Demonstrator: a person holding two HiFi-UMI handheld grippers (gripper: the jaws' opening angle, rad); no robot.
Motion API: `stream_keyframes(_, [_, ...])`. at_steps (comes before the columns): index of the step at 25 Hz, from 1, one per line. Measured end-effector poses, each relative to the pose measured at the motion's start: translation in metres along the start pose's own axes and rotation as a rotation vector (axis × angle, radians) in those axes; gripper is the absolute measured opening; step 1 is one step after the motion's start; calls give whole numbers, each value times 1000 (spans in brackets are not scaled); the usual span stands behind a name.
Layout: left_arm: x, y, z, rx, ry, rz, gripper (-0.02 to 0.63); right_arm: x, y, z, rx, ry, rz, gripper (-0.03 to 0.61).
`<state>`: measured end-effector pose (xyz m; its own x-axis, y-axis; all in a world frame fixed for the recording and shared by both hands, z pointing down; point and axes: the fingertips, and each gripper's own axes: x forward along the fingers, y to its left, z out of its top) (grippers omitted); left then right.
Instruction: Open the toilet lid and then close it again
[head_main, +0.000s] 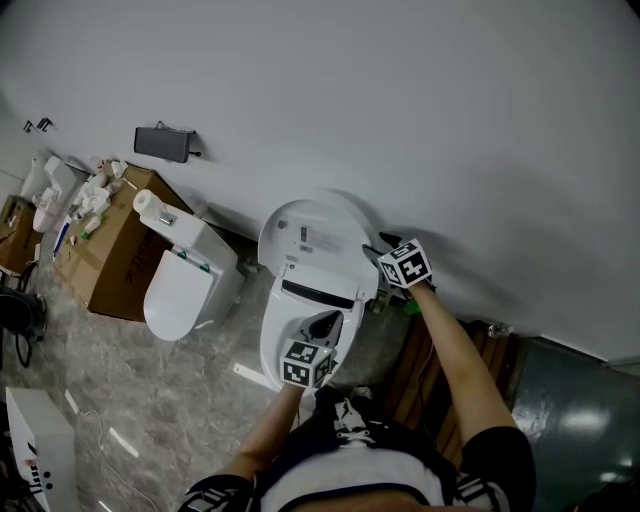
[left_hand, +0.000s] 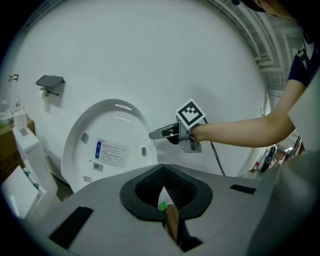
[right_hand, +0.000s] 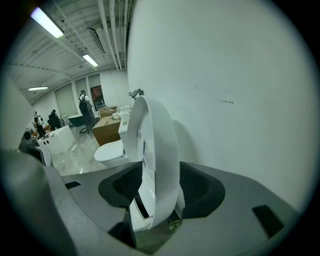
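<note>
Toilets, two: near toilet (head_main: 280, 335), lid (head_main: 312, 235) upright against wall; second toilet (head_main: 180, 290) beside one cardboard box (head_main: 115, 265). Claws, two: left claw (head_main: 322, 326) pressed together, empty; right claw (head_main: 372, 252) apart, the lid's edge between its jaws.

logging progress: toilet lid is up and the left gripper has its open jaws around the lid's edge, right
Wrong gripper: the right gripper view shows the right gripper with open jaws either side of the lid edge. The left gripper is shut. The lid is up, as you say.
</note>
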<state>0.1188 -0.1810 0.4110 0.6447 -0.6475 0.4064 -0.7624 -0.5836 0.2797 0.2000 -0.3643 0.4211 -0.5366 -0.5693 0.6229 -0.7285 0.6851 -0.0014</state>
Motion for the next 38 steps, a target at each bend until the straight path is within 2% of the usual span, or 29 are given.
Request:
stream_keyframes(4, [-2,5,1,-25,5,7,6,10,-8,5,-30,31,16,196])
stream_keyframes(11, [-5,11,-2,-29,9,24,6,25,-13,12,24,48,96,210])
stream_keyframes(17, [-8,13,-4,-40,8,36,6,28,-12,14,77,-10,149,209])
stream_keyframes(28, [-23,16,-19,-41,17,86,6,10,17,8,43,-133,105,209])
stream_keyframes(38, [-42,10,-29,-55,5,143,6,-3,52,-4,-52,-119,104,209])
